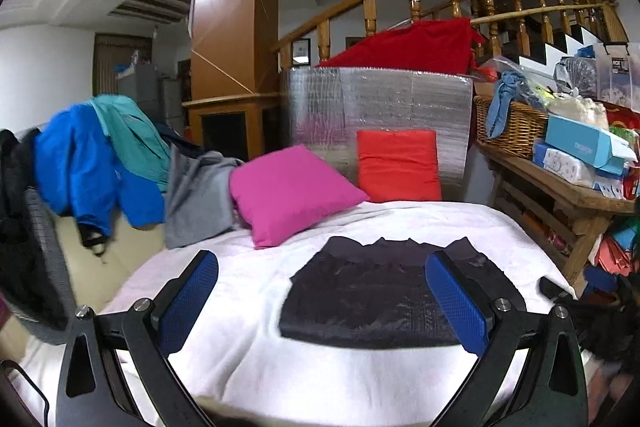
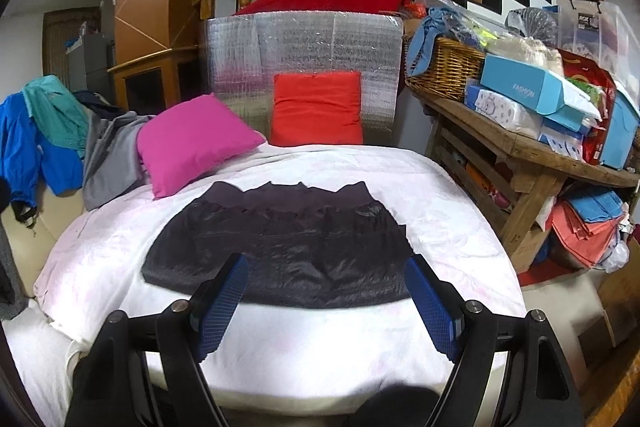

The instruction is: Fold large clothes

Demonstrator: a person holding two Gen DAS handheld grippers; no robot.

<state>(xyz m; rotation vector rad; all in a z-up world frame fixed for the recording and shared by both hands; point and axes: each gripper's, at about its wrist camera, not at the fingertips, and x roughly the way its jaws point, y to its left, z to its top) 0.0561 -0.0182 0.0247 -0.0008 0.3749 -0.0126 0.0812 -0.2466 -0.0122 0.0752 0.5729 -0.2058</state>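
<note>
On the white bed cover (image 2: 460, 239) lies the dark jacket (image 2: 280, 243), partly folded. Your left gripper (image 1: 322, 297) and right gripper (image 2: 326, 301) hover with jaws wide, empty; pinch both near-hem corners evenly before you fold.

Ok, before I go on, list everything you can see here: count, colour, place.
dark garment: 1, black-purple, flat on the white sheet, partly folded
white sheet: 1, covering the bed
pink cushion: 1, far left of sheet
red cushion: 1, upright against silver panel
silver panel: 1, behind bed
unfolded clothes: pile, blue, teal, grey, left of bed
wicker basket: 1, on wooden bench, right
blue box: 1, on bench
left gripper: open, above sheet
right gripper: open, at garment's near edge
</note>
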